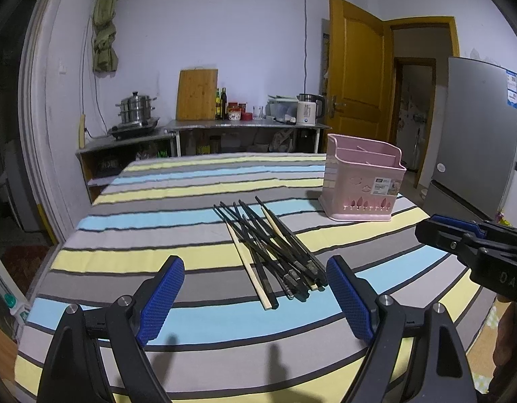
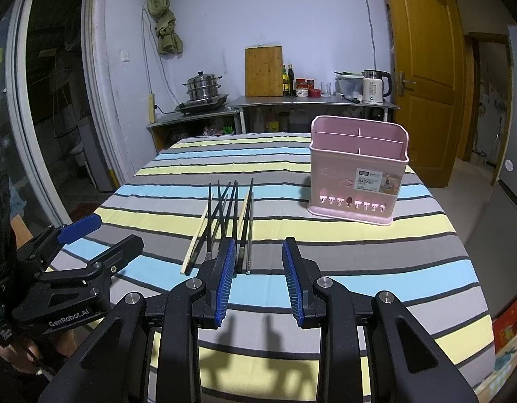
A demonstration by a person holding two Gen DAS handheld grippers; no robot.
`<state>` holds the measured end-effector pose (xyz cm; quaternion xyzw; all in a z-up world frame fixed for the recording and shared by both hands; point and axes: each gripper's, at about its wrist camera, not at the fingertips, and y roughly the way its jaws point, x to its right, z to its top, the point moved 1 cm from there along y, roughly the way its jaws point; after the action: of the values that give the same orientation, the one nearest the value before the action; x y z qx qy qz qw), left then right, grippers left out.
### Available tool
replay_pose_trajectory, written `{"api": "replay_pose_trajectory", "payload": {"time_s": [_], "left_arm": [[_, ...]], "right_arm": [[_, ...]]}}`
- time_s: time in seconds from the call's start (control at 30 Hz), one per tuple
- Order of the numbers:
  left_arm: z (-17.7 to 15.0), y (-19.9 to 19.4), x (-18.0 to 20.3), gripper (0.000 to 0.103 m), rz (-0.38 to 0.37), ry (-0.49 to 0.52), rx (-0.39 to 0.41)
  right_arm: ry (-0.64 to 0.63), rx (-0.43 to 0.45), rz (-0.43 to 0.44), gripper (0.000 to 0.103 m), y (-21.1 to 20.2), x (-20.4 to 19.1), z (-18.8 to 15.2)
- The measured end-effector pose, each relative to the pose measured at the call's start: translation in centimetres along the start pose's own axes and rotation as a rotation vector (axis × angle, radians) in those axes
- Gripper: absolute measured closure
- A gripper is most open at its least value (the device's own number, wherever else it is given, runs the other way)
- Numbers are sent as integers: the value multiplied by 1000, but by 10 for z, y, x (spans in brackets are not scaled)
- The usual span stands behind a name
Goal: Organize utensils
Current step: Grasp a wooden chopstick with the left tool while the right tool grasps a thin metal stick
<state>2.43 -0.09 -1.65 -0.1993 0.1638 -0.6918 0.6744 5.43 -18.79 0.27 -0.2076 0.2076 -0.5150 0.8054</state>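
Nearest the left wrist camera, the left gripper [image 1: 255, 297] hung over the striped cloth [image 1: 141, 231] with its jaws spread wide and nothing between them. The right gripper [image 2: 256, 278] hovered low over the same cloth, its jaws parted to a moderate gap and likewise empty; its left blue pad [image 2: 226, 278] stood just in front of the near ends of the chopsticks [image 2: 225, 221], though whether it touched them could not be told.

The chopsticks lay in a loose, crossed pile on the counter [image 2: 393, 268], near its middle, mostly black ones with two pale wooden ones among them. In the left wrist view the pile [image 1: 275, 248] ran from between the left gripper's fingertips away toward the far right.

Beyond the pile and to the right, apart from it, a pink utensil basket [image 2: 357, 181] stood upright on the cloth, divided into compartments that looked empty.

Farthest off, against the wall, a shelf carried a steel steamer pot [image 2: 203, 85], a wooden cutting board [image 2: 263, 72], bottles and a white kettle [image 2: 374, 87], with a yellow door [image 2: 423, 67] to the right.
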Motion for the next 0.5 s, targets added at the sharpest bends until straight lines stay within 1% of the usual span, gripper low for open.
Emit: {"api": "replay_pose_trajectory", "payload": {"time_s": [0.1,0.13,0.27,0.4,0.47,0.5], "left_arm": [[0,14,-9,16,-16,-27,-54],[0,18,-10,16,-13,-32,-65],[1,46,-26,17,1,-69,-153],[6,76,-39,25,15,-98,-222],[9,93,-45,28,9,-109,-259],[10,102,-48,33,13,-117,-284]], "right_arm": [[2,-12,10,73,4,0,0],[2,-16,14,73,6,0,0],[12,-41,28,73,20,3,6],[19,-72,36,73,37,5,10],[21,-92,40,73,48,6,13],[22,-103,41,73,54,7,15]]}}
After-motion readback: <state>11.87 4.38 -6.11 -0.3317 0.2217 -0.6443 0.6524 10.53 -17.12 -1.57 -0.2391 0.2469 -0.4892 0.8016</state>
